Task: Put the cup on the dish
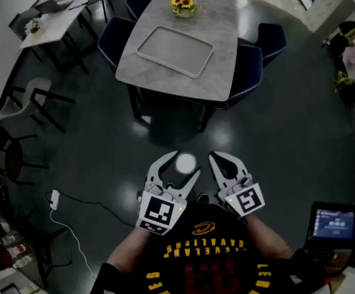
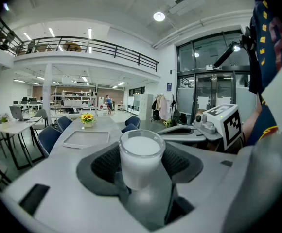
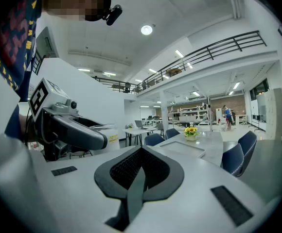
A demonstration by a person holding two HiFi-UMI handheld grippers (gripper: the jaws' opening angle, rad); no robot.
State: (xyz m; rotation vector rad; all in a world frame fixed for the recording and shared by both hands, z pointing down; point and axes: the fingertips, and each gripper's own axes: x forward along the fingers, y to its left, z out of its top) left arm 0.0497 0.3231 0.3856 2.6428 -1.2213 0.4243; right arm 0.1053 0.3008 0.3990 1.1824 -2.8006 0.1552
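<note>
Dark floor, cup clamped between jaws of left gripper

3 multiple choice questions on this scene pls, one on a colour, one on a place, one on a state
1. What colour are the flowers on the table? A red; B yellow; C purple.
2. Where is the cup? A on the table; B between the jaws of the left gripper; C between the jaws of the right gripper.
3. How is the right gripper? A shut on the cup; B wide open; C shut, empty.
Answers: 1 B, the blooms are yellow; 2 B, its jaws close on the cup; 3 C, its jaws meet with nothing between.
</note>
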